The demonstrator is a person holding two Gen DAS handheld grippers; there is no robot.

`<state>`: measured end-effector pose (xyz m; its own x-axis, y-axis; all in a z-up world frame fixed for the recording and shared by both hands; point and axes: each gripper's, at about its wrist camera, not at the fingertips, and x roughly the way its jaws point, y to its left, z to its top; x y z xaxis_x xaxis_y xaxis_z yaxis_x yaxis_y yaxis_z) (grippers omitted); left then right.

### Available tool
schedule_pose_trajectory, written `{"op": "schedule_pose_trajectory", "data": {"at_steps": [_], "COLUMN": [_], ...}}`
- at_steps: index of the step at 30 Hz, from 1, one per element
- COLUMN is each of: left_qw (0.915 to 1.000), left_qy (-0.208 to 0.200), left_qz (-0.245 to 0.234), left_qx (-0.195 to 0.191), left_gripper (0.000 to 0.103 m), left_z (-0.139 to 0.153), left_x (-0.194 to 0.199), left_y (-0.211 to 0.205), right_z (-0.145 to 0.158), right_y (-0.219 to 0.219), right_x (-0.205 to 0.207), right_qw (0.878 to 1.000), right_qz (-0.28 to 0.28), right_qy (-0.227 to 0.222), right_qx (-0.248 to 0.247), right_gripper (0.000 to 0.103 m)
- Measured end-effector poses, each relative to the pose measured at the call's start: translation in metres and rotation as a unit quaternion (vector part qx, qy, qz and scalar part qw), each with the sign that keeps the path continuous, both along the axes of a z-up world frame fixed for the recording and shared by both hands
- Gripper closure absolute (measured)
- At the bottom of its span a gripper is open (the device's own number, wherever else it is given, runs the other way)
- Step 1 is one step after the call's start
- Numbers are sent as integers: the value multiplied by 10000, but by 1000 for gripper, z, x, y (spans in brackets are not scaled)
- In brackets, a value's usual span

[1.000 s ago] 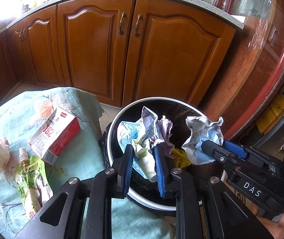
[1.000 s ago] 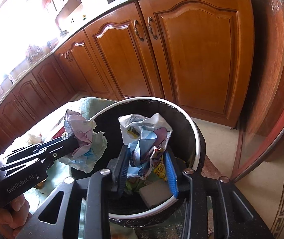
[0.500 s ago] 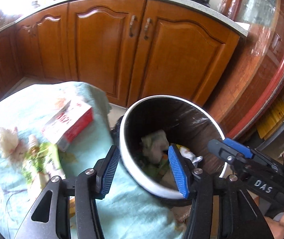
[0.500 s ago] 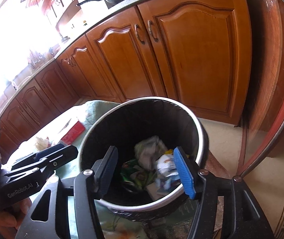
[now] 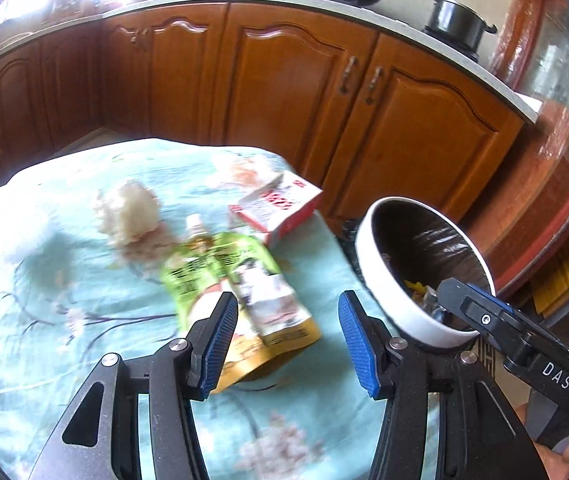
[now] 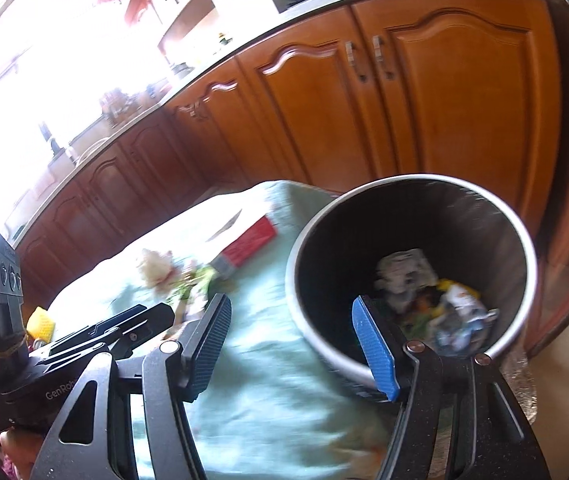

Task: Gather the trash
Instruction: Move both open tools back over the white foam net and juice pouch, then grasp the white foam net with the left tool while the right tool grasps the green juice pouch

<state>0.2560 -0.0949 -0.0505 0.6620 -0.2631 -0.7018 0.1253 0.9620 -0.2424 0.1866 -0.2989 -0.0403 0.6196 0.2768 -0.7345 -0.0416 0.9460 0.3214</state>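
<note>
left claw (image 5: 288,336): spread, nothing held, above green pouch (image 5: 228,276) | right claw (image 6: 292,344): opening, nothing held, by bin (image 6: 524,248) | tabletop (image 5: 44,320): red box (image 5: 276,206) seen

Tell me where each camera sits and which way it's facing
Left wrist: rides the left gripper, angled down at the green pouch on the floral tablecloth; the right gripper shows at its right.
Right wrist: rides the right gripper, jaws opening, empty, angled down at the trash bin; the left gripper shows at its left.
Shared: bin, red-and-white carton, crumpled tissue, cabinets.
</note>
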Motion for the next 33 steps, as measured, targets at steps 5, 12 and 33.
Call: {"op": "schedule_pose_trajectory", "data": {"at_steps": [5, 12, 33], "left_qw": [9995, 9981, 9818], "left_qy": [52, 133, 174], "left_qz": [305, 603, 1854], "left_qx": [-69, -67, 374], "left_gripper": [51, 51, 44], "left_z": [0, -2, -8], "left_x": [-16, -29, 2], "left_y": [33, 68, 177], "right_z": [-3, -10, -41], "right_y": [28, 55, 112], "right_x": [1, 2, 33], "right_qw": [9997, 9987, 9930], "right_qz": [253, 502, 1065], "right_qy": [36, 96, 512], "right_qx": [3, -18, -76], "right_gripper": [38, 38, 38]}}
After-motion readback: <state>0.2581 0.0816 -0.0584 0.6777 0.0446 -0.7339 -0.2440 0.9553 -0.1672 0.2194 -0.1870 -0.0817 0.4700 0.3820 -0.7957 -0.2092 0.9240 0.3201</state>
